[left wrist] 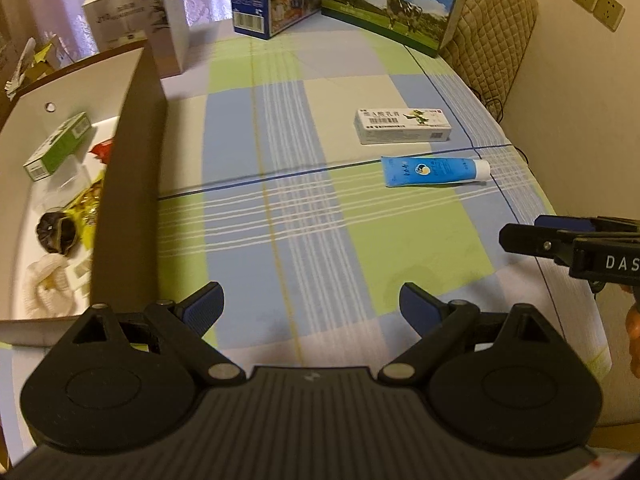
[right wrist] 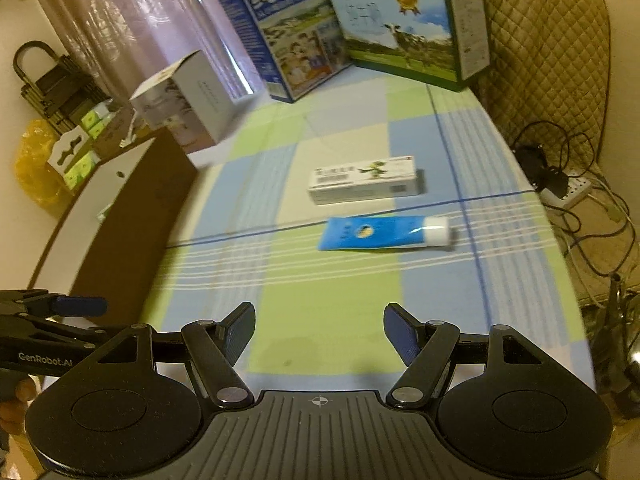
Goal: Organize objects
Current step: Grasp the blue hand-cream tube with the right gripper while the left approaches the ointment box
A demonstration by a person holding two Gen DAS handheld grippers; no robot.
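Checked tablecloth (left wrist: 304,184). Brown storage box (left wrist: 132,168) at left edge, small items inside. White carton (left wrist: 402,126) mid-table, long axis left-right. Blue tube (left wrist: 434,171) just in front, parallel, white cap pointing right. Left gripper (left wrist: 311,306) and right gripper (right wrist: 319,330) both released, empty, over bare cloth.

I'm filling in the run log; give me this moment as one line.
left gripper: open, empty | right gripper: open, empty | blue tube, white carton: on tablecloth, untouched | storage box: partly filled
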